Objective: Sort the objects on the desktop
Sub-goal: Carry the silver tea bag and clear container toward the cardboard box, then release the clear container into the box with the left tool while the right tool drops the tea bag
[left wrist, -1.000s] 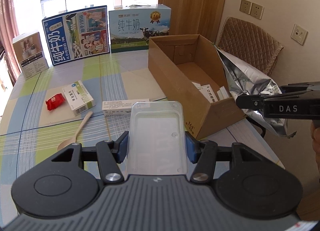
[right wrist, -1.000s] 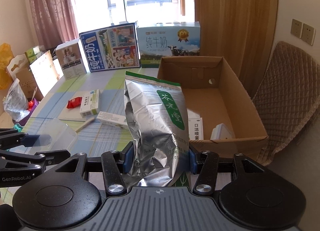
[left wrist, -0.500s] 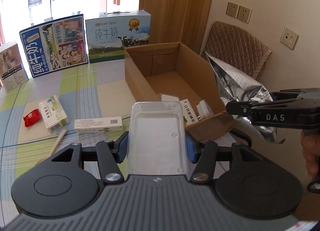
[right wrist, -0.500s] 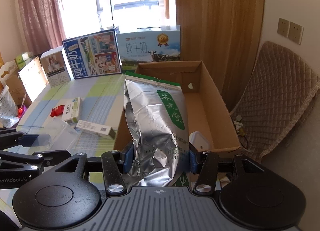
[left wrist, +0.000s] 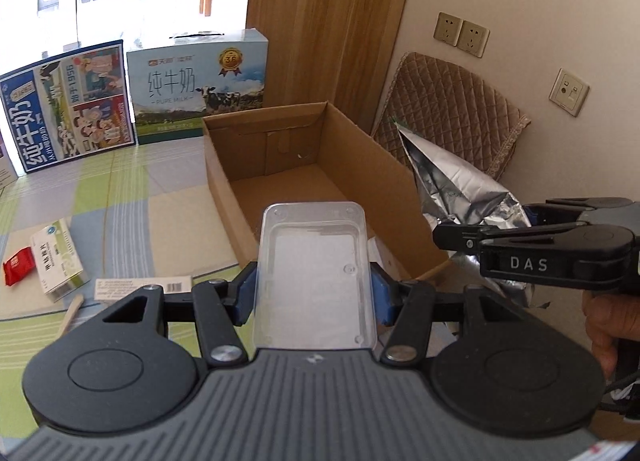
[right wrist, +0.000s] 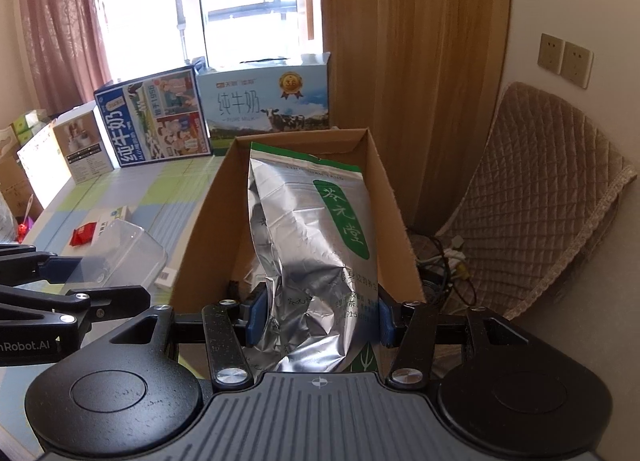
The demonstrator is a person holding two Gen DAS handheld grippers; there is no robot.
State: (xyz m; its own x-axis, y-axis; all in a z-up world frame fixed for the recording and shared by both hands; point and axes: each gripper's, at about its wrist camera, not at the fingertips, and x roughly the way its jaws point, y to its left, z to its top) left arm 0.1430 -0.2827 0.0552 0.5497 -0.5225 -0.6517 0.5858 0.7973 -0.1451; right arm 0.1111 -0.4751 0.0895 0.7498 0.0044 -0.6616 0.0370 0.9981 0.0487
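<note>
My left gripper (left wrist: pixel 314 295) is shut on a clear plastic lid-like tray (left wrist: pixel 314 273), held over the near end of the open cardboard box (left wrist: pixel 352 165). My right gripper (right wrist: pixel 318 317) is shut on a silver foil bag with a green label (right wrist: pixel 316 245), upright over the same box (right wrist: pixel 208 221). In the left wrist view the foil bag (left wrist: pixel 452 185) and the right gripper (left wrist: pixel 532 257) stand just right of the box. The right wrist view shows the clear tray (right wrist: pixel 120 253) and the left gripper (right wrist: pixel 48 277) at the left.
On the checked tablecloth (left wrist: pixel 120 197) lie a red packet (left wrist: pixel 16 265), a green-white medicine box (left wrist: pixel 58 257), a long white box (left wrist: pixel 140 287) and a wooden spoon handle (left wrist: pixel 72 311). Milk cartons (left wrist: pixel 200 85) stand at the back. A quilted chair (right wrist: pixel 540 197) stands right of the table.
Both grippers have moved right with their loads, from beside the box to over its near end. The table items have slid left in view.
</note>
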